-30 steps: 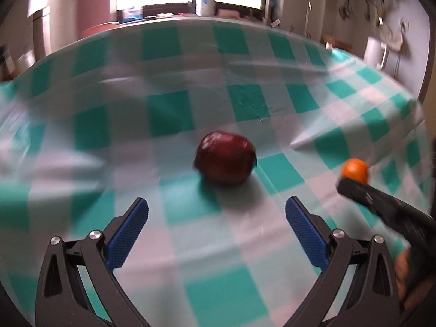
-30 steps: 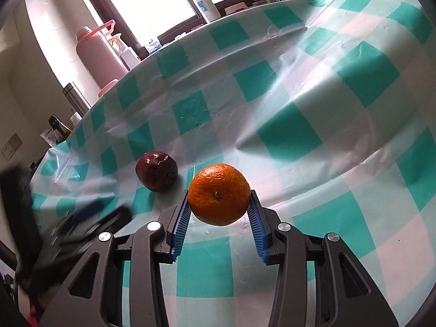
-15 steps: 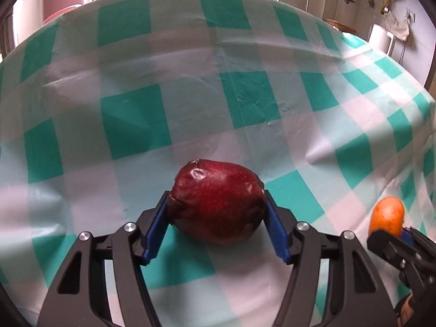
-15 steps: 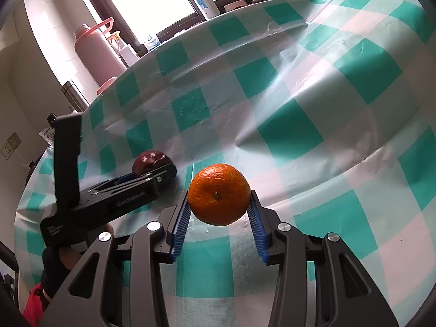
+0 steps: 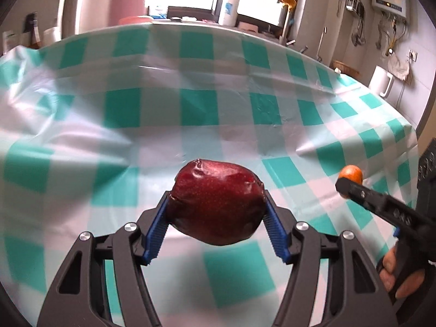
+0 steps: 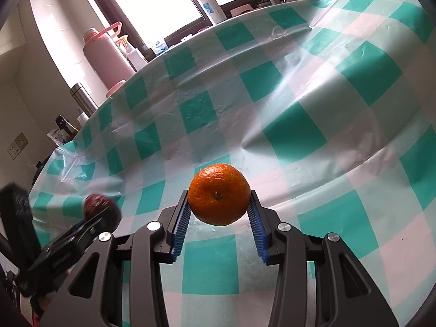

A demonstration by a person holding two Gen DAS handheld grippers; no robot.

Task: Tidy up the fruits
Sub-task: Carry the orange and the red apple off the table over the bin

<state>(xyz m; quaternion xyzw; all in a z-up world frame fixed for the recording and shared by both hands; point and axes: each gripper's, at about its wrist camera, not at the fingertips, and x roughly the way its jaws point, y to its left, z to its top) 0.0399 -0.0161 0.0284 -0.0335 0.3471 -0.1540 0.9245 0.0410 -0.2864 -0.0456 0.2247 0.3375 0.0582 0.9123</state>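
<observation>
My left gripper is shut on a dark red apple and holds it above the checked tablecloth. My right gripper is shut on an orange mandarin, also held above the cloth. In the left wrist view the mandarin shows at the right, at the tip of the right gripper. In the right wrist view the apple shows blurred at the lower left in the left gripper.
A green-and-white checked plastic cloth covers the table, with creases. Beyond its far edge stand a pink thermos, a steel flask and a white bottle by the window. A white jug stands at the right.
My left gripper closed on the apple and has lifted it off the cloth. The right gripper still holds the mandarin in much the same place.
</observation>
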